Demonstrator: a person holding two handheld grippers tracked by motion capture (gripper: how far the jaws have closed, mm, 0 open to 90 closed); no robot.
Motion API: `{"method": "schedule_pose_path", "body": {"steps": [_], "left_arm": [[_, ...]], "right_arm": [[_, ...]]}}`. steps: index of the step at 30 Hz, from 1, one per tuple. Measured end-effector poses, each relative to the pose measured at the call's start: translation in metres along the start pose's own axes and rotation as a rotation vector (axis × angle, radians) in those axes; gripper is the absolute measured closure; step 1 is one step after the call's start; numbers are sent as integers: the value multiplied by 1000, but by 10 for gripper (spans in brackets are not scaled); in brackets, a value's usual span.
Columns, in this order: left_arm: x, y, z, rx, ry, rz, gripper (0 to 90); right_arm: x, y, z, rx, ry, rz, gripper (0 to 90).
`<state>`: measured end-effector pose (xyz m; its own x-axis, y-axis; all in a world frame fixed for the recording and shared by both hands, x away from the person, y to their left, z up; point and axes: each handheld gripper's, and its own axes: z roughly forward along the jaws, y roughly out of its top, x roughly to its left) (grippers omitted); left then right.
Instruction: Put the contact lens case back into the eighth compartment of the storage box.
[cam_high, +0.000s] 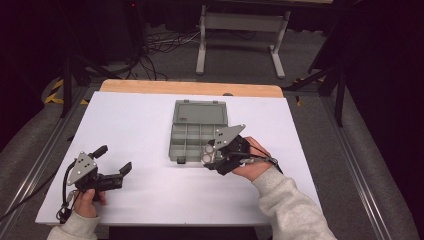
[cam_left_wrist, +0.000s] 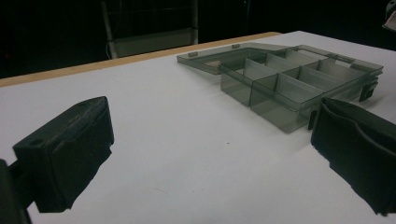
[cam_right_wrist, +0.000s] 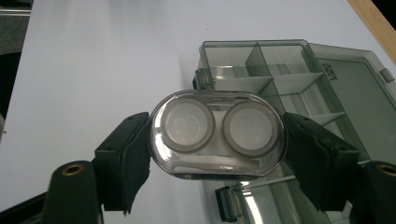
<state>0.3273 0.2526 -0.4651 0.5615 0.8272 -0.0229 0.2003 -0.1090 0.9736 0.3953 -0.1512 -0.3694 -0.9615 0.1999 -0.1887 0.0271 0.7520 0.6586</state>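
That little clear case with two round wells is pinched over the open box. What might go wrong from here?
1. The smooth clear oval case, held only at its ends by the right gripper, might slip out.
2. It looks wider than the compartments of the grey plastic organiser box, so it may catch on the dividers.

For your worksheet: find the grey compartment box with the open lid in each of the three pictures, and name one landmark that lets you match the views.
High view: the compartment box lies at table centre, lid open away from the person.
Left gripper view: the box sits upper right, beyond the open jaws.
Right gripper view: the box is right of centre, behind the held clear oval case.
Shared landmark: the table's wooden edge.
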Motion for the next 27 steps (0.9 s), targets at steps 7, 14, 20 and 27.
{"method": "schedule_pose_path", "body": {"steps": [7, 14, 20, 27], "left_arm": [[0, 0, 0, 0, 0, 0, 2], [0, 0, 0, 0, -1, 1, 2], [0, 0, 0, 0, -1, 1, 2], [0, 0, 0, 0, -1, 1, 2]], "right_arm": [[-13, -1, -3, 16, -14, 7, 265], [-26, -6, -4, 39, -35, 31, 265], [-35, -10, -3, 56, -42, 39, 265], [-44, -12, 0, 75, -48, 49, 265]]}}
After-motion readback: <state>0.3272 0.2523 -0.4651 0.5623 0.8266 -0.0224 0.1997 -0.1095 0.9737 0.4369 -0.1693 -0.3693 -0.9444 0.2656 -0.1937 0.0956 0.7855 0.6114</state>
